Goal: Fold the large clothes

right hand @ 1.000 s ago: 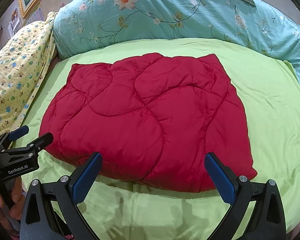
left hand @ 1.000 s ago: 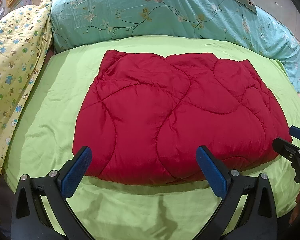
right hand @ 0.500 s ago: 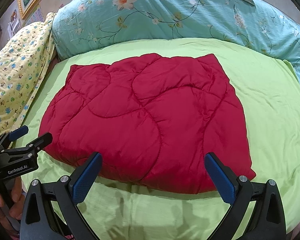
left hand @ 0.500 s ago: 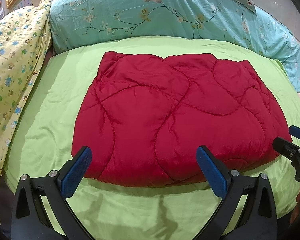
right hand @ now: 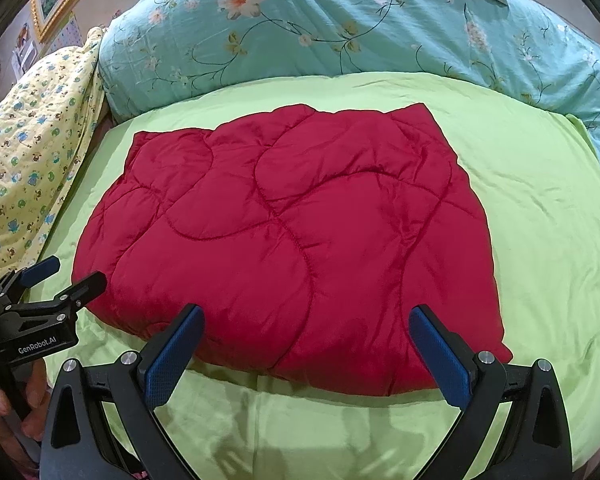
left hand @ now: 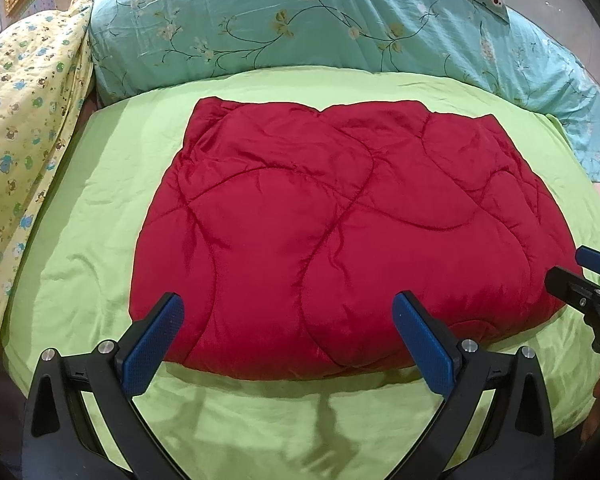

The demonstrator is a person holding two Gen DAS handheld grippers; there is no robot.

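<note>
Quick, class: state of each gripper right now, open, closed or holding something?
Left gripper: jaws open, holding nothing, just short of the red quilted garment.
Right gripper: jaws open, holding nothing.

Folded red quilted garment (left hand: 340,232) lying flat

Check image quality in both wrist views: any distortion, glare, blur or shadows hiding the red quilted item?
Left wrist view: strong fisheye bending, dark corners; red quilted item sharp with mild sheen; gripper shadows fall on the green sheet only. Right wrist view: same curvature, sharp focus, shadows again short of the item.
</note>
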